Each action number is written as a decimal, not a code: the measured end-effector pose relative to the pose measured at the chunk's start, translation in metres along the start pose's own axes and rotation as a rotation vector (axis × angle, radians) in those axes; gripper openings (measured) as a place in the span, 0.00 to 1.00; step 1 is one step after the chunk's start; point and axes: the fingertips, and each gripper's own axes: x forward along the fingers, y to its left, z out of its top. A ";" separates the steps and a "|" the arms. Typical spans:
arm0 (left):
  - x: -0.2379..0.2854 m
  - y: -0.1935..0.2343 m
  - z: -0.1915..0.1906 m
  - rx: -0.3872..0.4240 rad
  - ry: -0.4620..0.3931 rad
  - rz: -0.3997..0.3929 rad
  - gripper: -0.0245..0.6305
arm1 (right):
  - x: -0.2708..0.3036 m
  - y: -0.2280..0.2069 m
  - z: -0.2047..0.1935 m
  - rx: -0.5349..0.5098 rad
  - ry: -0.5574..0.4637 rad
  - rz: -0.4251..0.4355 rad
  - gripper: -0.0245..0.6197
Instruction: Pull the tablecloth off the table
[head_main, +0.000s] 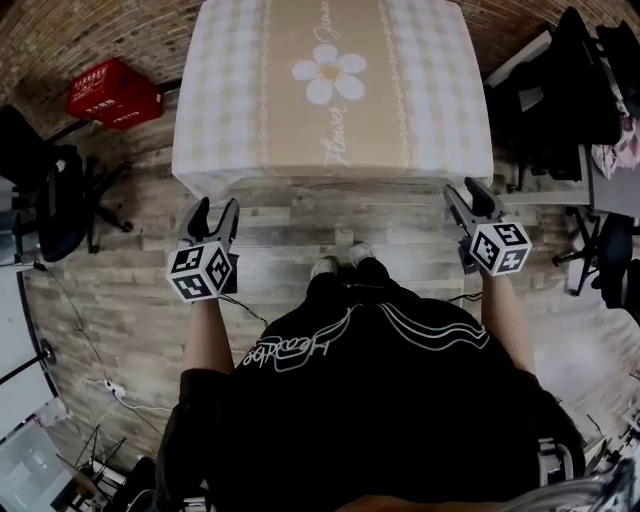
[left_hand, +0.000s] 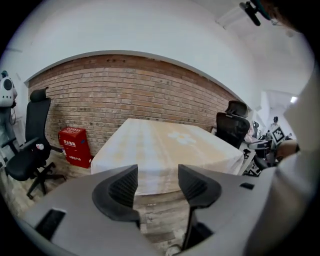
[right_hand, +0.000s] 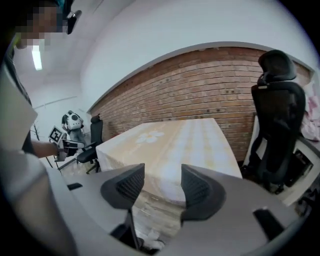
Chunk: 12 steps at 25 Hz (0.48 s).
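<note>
The left tool (head_main: 213, 210) and the right tool (head_main: 470, 192) are both wide and empty. They are near the tablecloth (head_main: 240, 120), not touching it.

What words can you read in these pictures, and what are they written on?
"Flower": curly writing on the tablecloth, next to its daisy.
A second curly word at the cloth's far edge: cut off, cannot be read.
Red box: white print, too small and blurred to read.
Black shirt: white script, upside down, not legible.
</note>
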 end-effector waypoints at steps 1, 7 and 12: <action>0.004 0.010 -0.007 0.000 0.014 0.006 0.39 | -0.003 -0.008 -0.007 0.006 0.009 -0.035 0.34; 0.025 0.072 -0.042 -0.008 0.067 0.095 0.41 | -0.011 -0.044 -0.049 0.039 0.066 -0.203 0.36; 0.050 0.119 -0.062 0.020 0.102 0.162 0.41 | -0.003 -0.066 -0.084 0.104 0.100 -0.298 0.36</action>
